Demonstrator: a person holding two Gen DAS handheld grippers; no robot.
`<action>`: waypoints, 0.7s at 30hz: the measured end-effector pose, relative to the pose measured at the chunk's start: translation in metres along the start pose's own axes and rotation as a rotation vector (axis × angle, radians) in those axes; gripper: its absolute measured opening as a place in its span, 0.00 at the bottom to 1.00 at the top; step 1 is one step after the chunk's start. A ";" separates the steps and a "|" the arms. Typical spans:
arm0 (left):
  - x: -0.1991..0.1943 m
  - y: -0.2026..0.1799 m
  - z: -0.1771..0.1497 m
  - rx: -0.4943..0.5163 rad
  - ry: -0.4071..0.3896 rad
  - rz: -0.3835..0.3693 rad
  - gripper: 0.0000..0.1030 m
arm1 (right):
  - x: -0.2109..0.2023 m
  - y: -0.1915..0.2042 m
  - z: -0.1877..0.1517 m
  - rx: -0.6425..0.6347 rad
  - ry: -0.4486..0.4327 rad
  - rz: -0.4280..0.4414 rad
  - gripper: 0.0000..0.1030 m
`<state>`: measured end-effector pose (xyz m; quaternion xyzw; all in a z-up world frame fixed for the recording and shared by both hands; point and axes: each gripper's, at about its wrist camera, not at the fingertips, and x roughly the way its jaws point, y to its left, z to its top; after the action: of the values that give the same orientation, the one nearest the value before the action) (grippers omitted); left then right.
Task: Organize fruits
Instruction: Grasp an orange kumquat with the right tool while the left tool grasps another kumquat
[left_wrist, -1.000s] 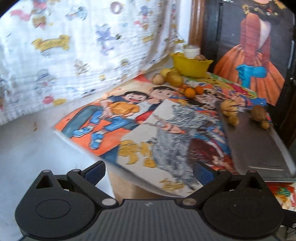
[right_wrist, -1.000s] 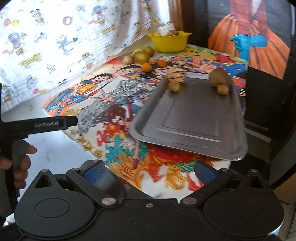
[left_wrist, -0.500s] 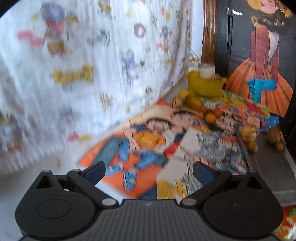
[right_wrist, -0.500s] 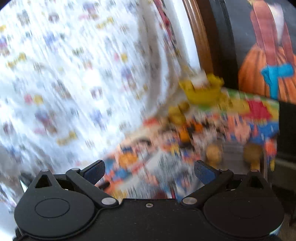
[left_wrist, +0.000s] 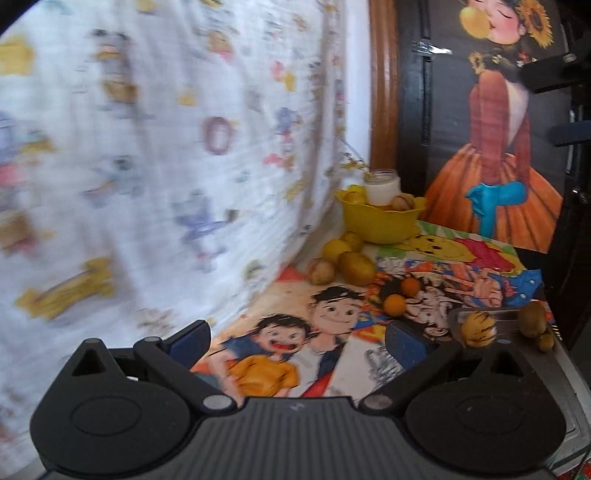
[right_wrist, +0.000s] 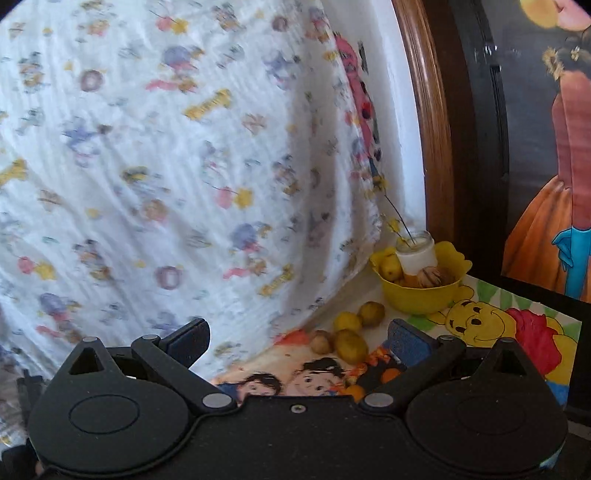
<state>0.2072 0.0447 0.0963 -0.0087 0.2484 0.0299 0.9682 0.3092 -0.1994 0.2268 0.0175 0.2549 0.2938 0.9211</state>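
The left gripper (left_wrist: 297, 341) is held above the table with its two fingers spread wide and nothing between them; the right gripper (right_wrist: 297, 339) is also wide open and carries nothing. Under both lies a colourful cartoon mat (left_wrist: 332, 332), and the part of it just in front of the fingers is bare, so there is free room there. On the left side the room is closed by a white printed cloth (left_wrist: 166, 166) that hangs down to the table edge. At the far end stands a yellow bowl (left_wrist: 380, 225) with some fruits in it and a white jar (right_wrist: 415, 253) with a thin twig. Just before the bowl, close to the cloth, sits a group of yellowish fruits (left_wrist: 347, 260), touching or almost touching each other. Two small oranges (left_wrist: 400, 295) lie a little nearer on the mat, apart from that group. On the right a metal tray (left_wrist: 554, 373) reaches to the table's right edge; at its far rim lie a striped yellow fruit (left_wrist: 479, 327), a brown fruit (left_wrist: 532, 319) and a small one beside it. Behind the table a dark panel with a painted figure in an orange skirt (left_wrist: 495, 177) and a brown wooden frame (right_wrist: 424, 129) close the back.
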 end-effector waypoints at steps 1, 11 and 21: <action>0.007 -0.004 0.001 0.005 0.000 -0.018 1.00 | 0.009 -0.009 0.000 -0.006 0.003 -0.001 0.99; 0.096 -0.051 -0.003 0.082 0.027 -0.138 1.00 | 0.125 -0.102 -0.039 -0.025 0.177 -0.073 0.94; 0.167 -0.078 -0.008 0.229 0.037 -0.149 0.98 | 0.212 -0.150 -0.075 0.131 0.322 -0.100 0.74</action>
<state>0.3544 -0.0241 0.0086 0.0828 0.2668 -0.0708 0.9576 0.5014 -0.2159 0.0371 0.0173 0.4183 0.2295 0.8787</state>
